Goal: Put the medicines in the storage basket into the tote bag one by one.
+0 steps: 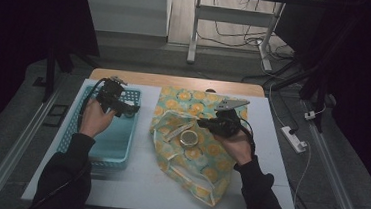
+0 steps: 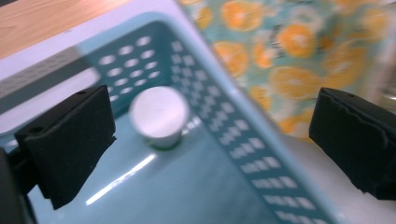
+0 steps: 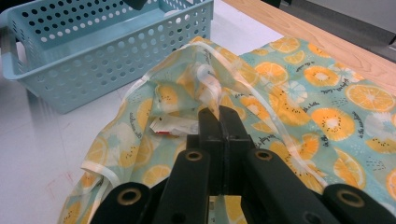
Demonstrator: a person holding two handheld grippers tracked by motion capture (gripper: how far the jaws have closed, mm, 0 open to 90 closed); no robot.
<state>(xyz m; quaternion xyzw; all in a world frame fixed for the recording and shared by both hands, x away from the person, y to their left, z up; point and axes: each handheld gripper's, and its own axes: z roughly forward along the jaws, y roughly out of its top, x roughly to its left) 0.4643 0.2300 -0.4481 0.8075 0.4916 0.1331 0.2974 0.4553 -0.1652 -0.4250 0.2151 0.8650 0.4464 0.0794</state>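
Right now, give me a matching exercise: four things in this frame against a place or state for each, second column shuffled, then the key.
Things:
1. white cap
2. round metal tin
3. right gripper
4. left gripper

Places or states:
A. jaws shut on the fruit-print bag's edge
B. inside the blue basket
C. jaws wide open over the basket's rim
D. lying on the fruit-print bag

Pairs: 1-B, 2-D, 3-A, 4-C

No text, label, brand or number can be read here. The fruit-print bag [image 3: 299, 93] carries small dark script among its orange slices, too fine to make out. A white packet with a red edge [image 3: 173, 126] lies in the bag's mouth, and any printing on it is too blurred to read.
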